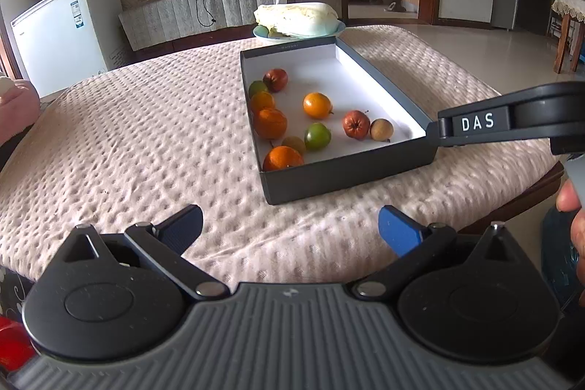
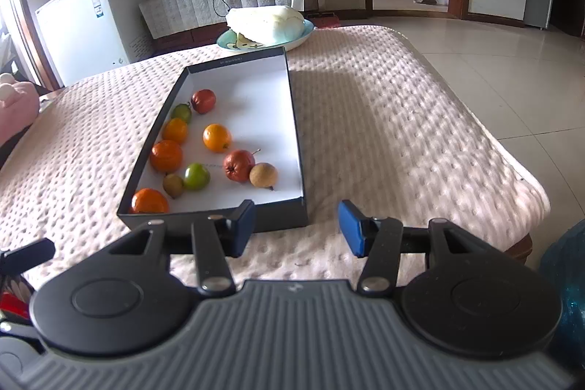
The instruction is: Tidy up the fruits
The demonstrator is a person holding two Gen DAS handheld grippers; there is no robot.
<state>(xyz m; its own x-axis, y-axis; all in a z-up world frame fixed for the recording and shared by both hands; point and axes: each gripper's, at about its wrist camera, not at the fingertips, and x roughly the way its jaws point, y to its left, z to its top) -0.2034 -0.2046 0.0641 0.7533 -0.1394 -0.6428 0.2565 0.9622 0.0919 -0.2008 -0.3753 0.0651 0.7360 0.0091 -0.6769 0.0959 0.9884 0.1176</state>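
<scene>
All fruits (image 2: pixel 204 148) lie inside the dark box (image 2: pixel 298 141) on the quilted bench (image 2: pixel 402 119), loosely mixed by kind, none outside. Left claw (image 1: pixel 290 225) and right claw (image 2: pixel 296 227) spread, empty. Fits sorted-in or awaiting removal.

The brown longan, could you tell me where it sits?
In both views the longan lies inside the box, touching the red fruit, nearest the right wall.

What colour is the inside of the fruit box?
White inside the box, with dark grey outer walls; clearest in the right wrist view.
</scene>
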